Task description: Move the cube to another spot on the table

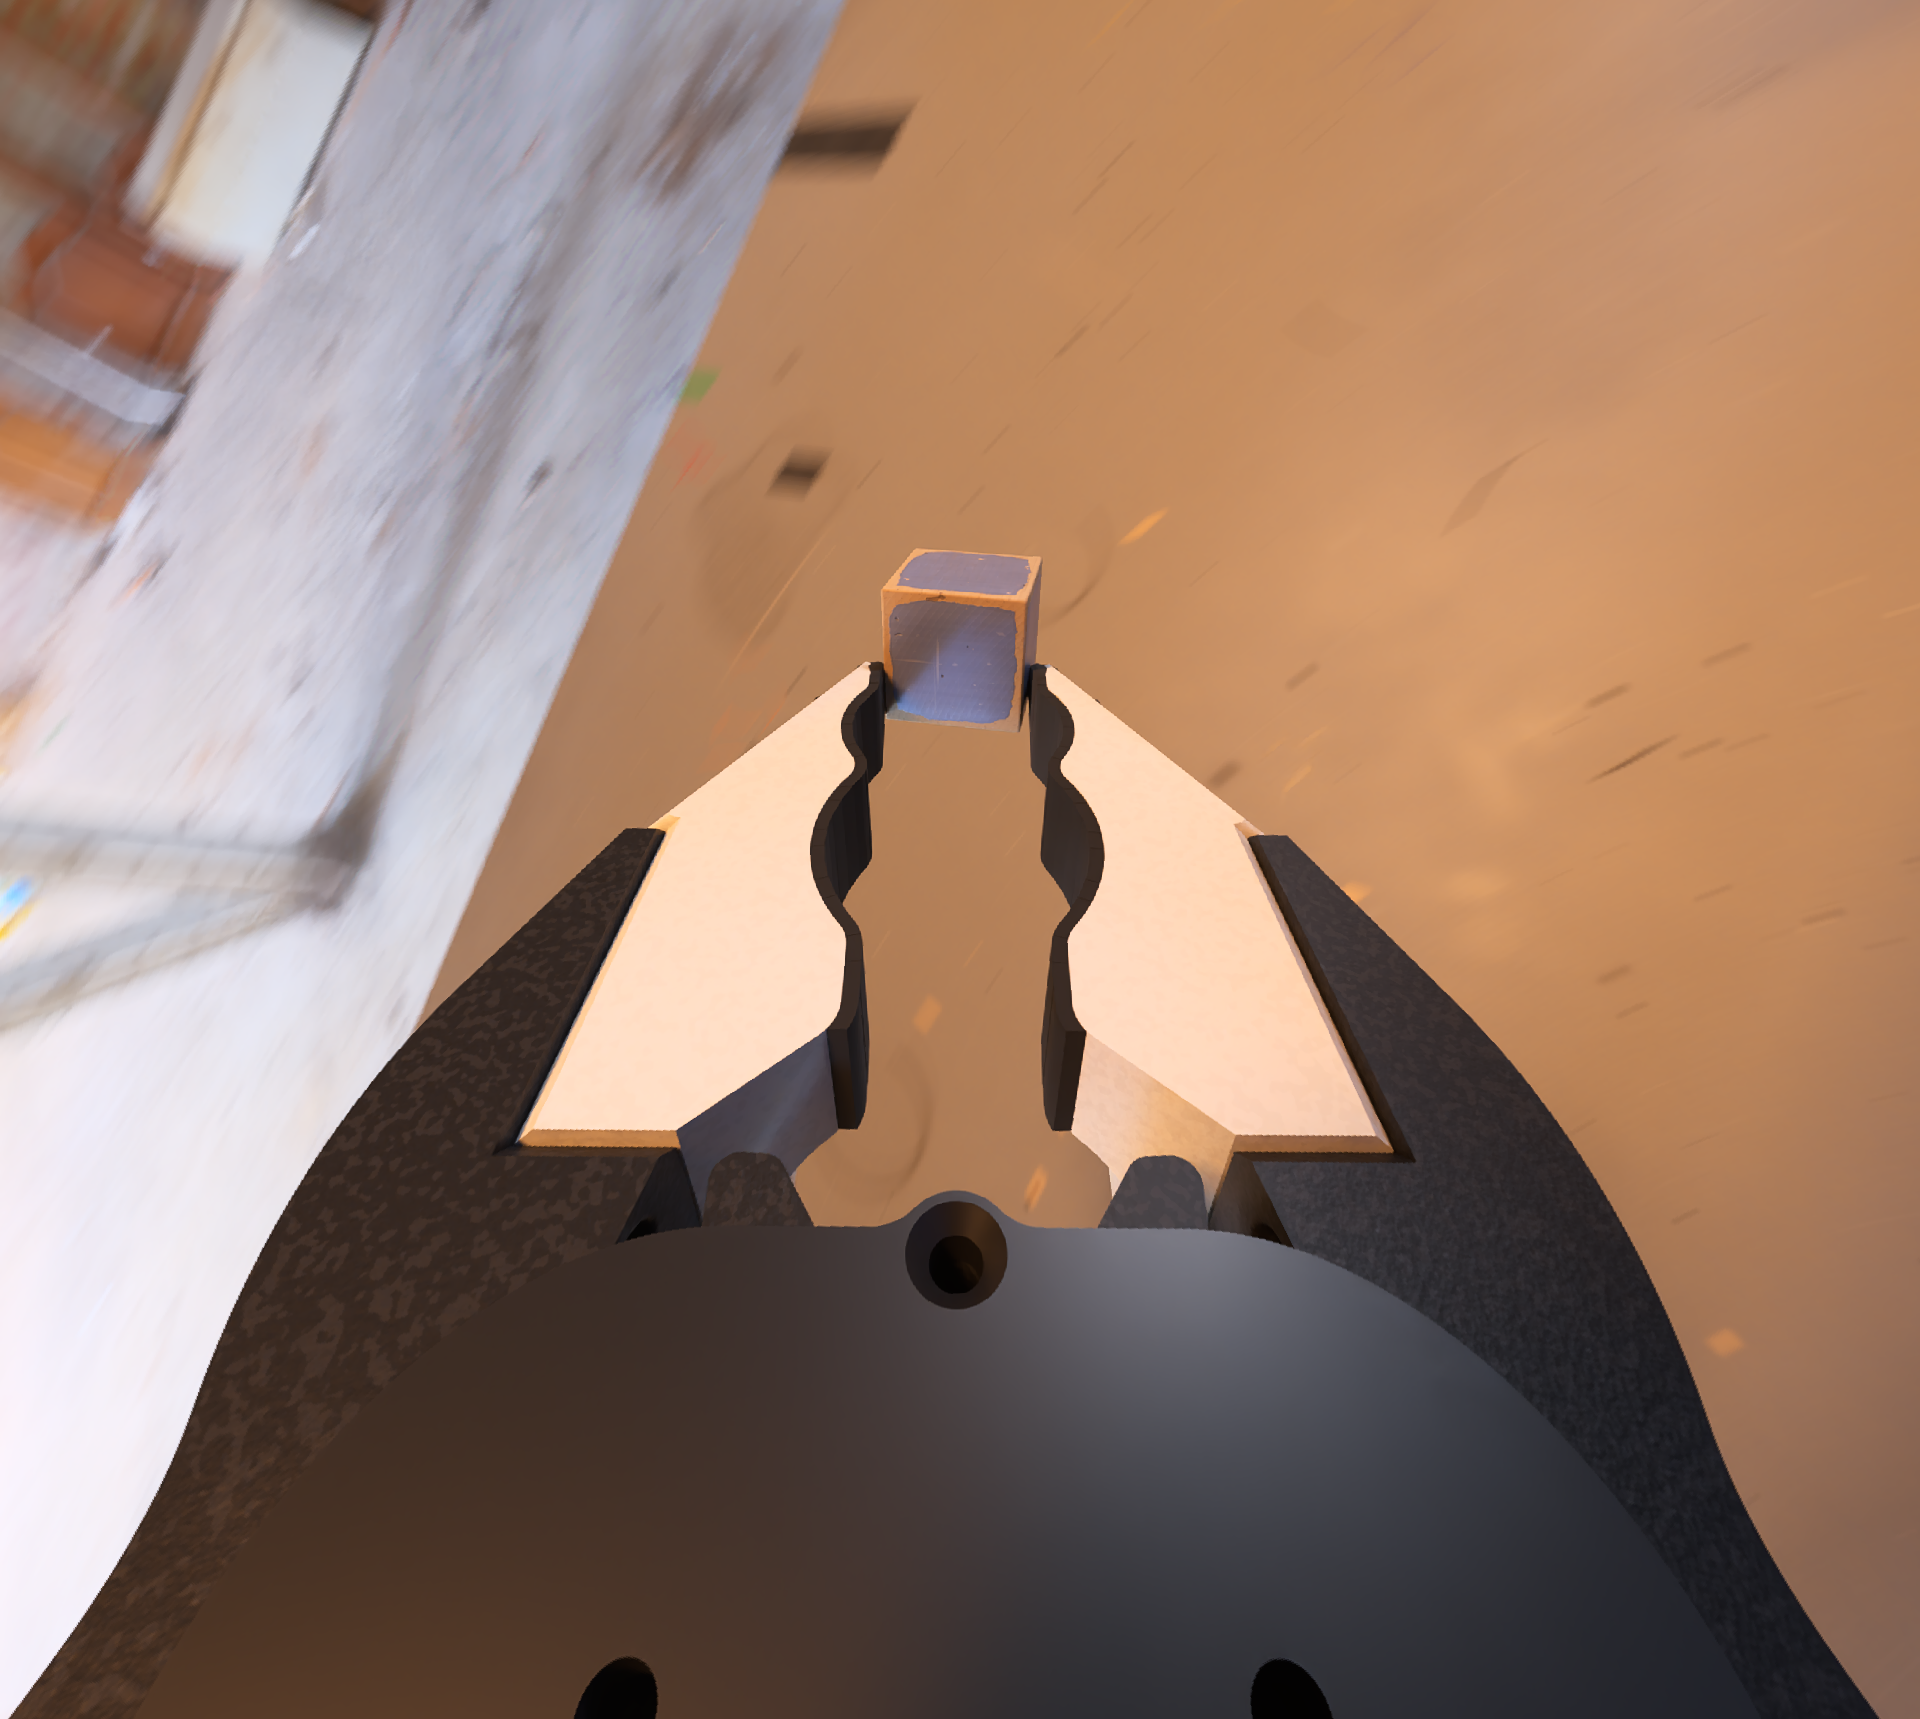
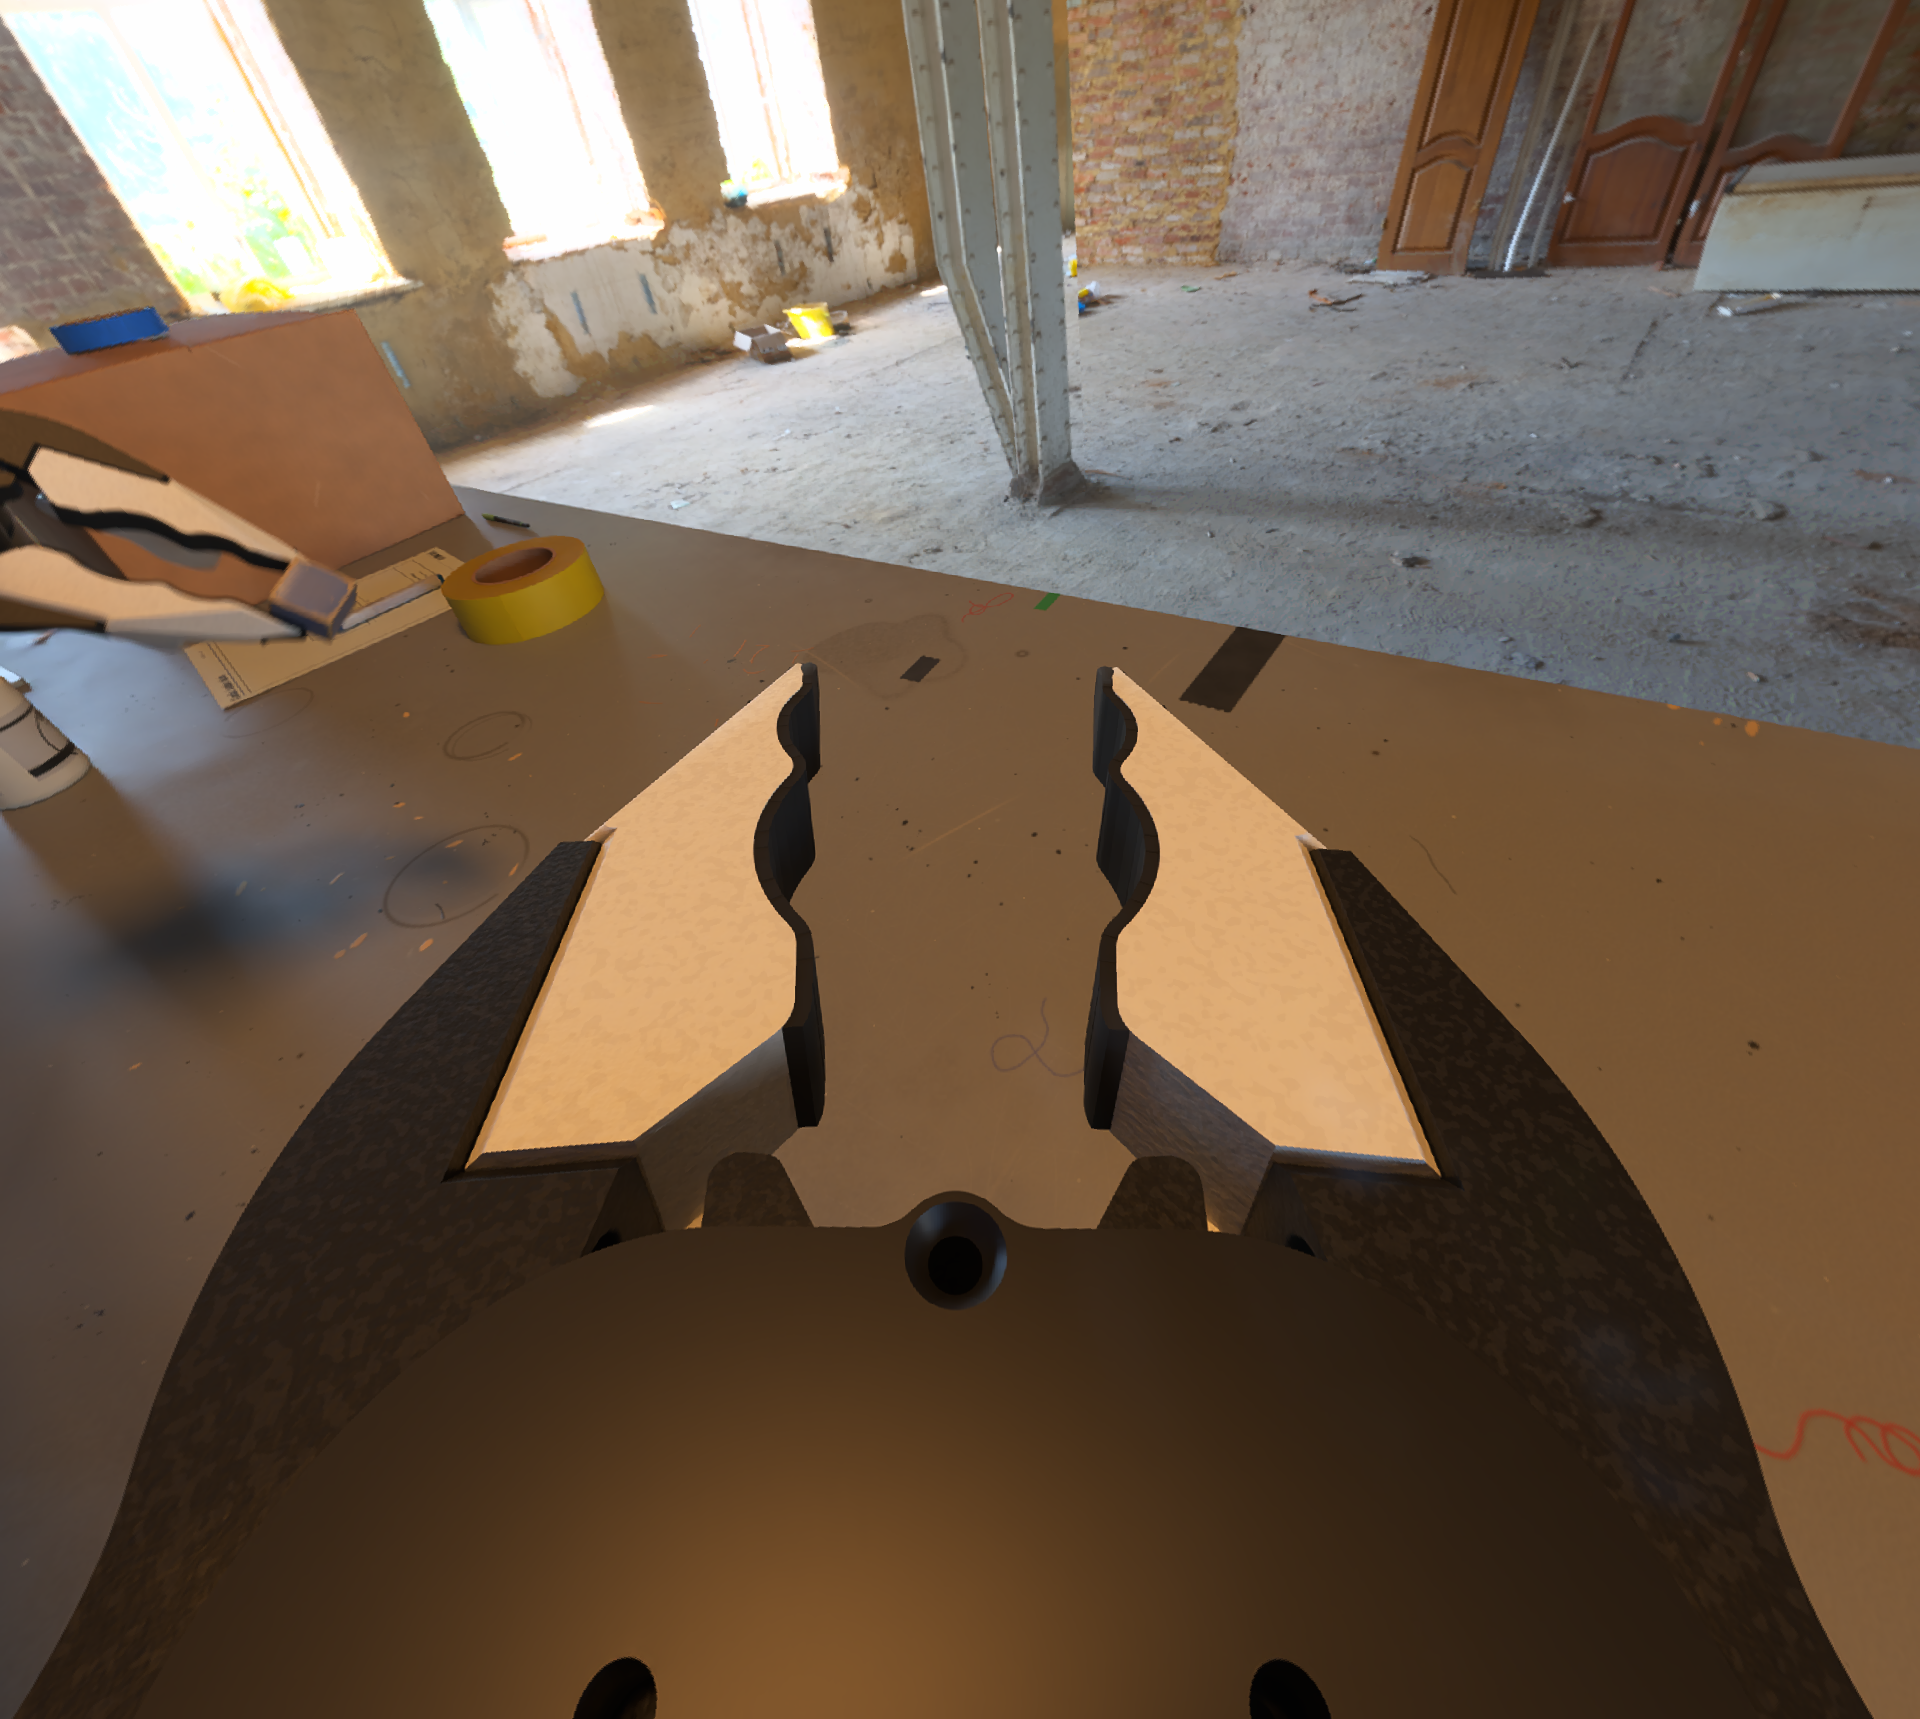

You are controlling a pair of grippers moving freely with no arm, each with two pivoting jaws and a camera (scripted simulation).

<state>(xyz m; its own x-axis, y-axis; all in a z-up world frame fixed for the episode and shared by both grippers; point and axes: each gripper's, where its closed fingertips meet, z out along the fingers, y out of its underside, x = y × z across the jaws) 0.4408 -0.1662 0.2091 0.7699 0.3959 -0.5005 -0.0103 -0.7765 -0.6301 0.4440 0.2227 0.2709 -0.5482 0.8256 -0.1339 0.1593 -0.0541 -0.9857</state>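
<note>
While the left gripper (image 1: 956, 693) tilts steeply, so that the brown table (image 1: 1455, 422) and its far edge run on a slant across the left wrist view, its two pale fingers (image 1: 727, 921) are clenched on the cube (image 1: 958, 639) at their very tips. That cube is small, with bluish-grey faces and tan edges; it sits squeezed between the dark inner pads, jutting forward past them, with the tabletop blurred behind it.

From the right wrist view the left gripper (image 2: 312, 604) shows at the left edge of the picture, its fingers pointing toward the table's far edge with the cube (image 2: 312, 594) pinched at their ends, lifted clear of the surface and hanging just in front of a sheet of paper (image 2: 312, 641). A yellow roll of tape (image 2: 525, 591) lies just beside it, nearer the far edge, and a brown board (image 2: 260, 412) leans behind.

The right gripper (image 2: 956, 713) hovers low and level over the middle of the table (image 2: 1558, 890), pointing at the far edge; it is released, fingers spread wide with nothing between them, well apart from the cube
</note>
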